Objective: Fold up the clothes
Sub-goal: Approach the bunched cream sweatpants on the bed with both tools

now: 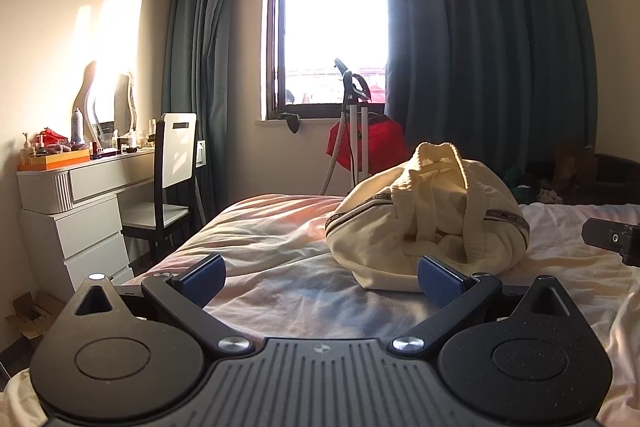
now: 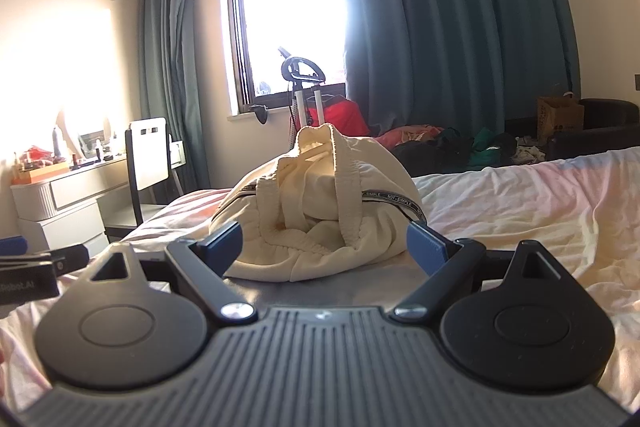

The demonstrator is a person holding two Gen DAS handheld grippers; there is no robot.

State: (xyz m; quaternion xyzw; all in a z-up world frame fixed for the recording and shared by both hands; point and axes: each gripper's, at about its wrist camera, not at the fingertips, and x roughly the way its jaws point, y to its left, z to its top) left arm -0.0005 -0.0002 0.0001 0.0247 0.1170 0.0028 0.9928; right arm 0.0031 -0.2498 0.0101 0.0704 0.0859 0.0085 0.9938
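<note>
A cream garment [image 1: 428, 215] with a dark lettered stripe lies crumpled in a heap on the bed [image 1: 260, 227]. My left gripper [image 1: 322, 281] is open and empty, low over the sheet, just in front and left of the heap. In the right wrist view the same garment [image 2: 320, 203] sits straight ahead. My right gripper [image 2: 324, 247] is open and empty, its blue pads [image 2: 424, 247] flanking the near edge of the heap without holding it. The right gripper shows in the left wrist view [image 1: 612, 239], and the left one in the right wrist view [image 2: 28, 263].
A white dressing table [image 1: 80, 195] with bottles and a chair [image 1: 172, 179] stand left of the bed. A garment steamer [image 1: 356, 131] with red cloth stands under the window. Clothes [image 2: 460, 147] and a dark armchair [image 2: 592, 131] lie beyond the bed on the right.
</note>
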